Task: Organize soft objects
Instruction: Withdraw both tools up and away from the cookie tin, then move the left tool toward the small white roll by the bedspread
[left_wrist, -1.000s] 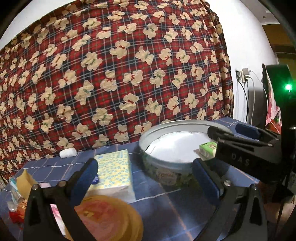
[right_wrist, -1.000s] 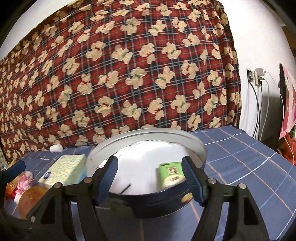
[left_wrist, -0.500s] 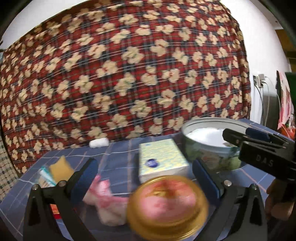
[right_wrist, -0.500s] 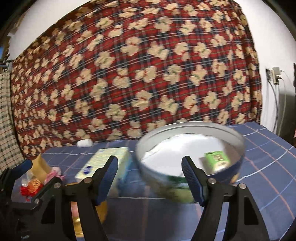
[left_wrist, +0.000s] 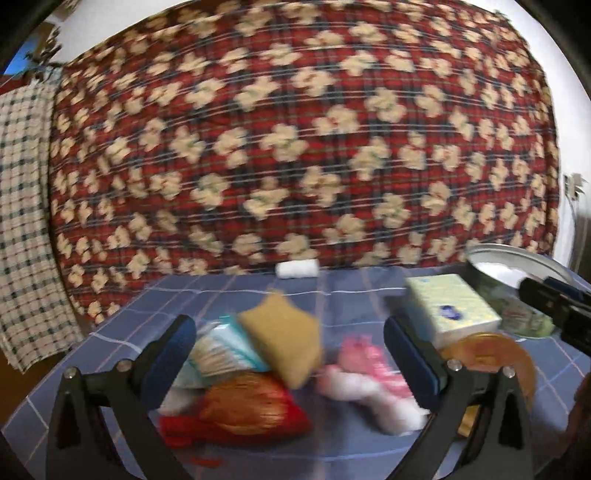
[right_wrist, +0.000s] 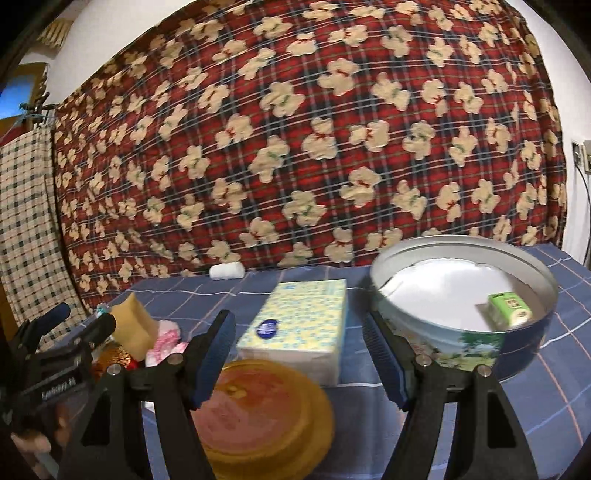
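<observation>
On the blue checked counter (left_wrist: 258, 295), we lower the left gripper's (left_wrist: 288, 354) spread, empty fingers squarely over the tan sponge (left_wrist: 284, 332).

Open tool (right_wrist: 299, 354) above tissue pack (right_wrist: 299, 325)

Black two-finger left gripper (left_wrist: 290, 363) with blue-padded fingertips (left_wrist: 173, 347): jaws apart, nothing clamped, angled slightly down. Black two-finger right gripper (right_wrist: 299, 363), same blue pads (right_wrist: 214, 354): jaws apart, empty, pitched slightly down.
</observation>
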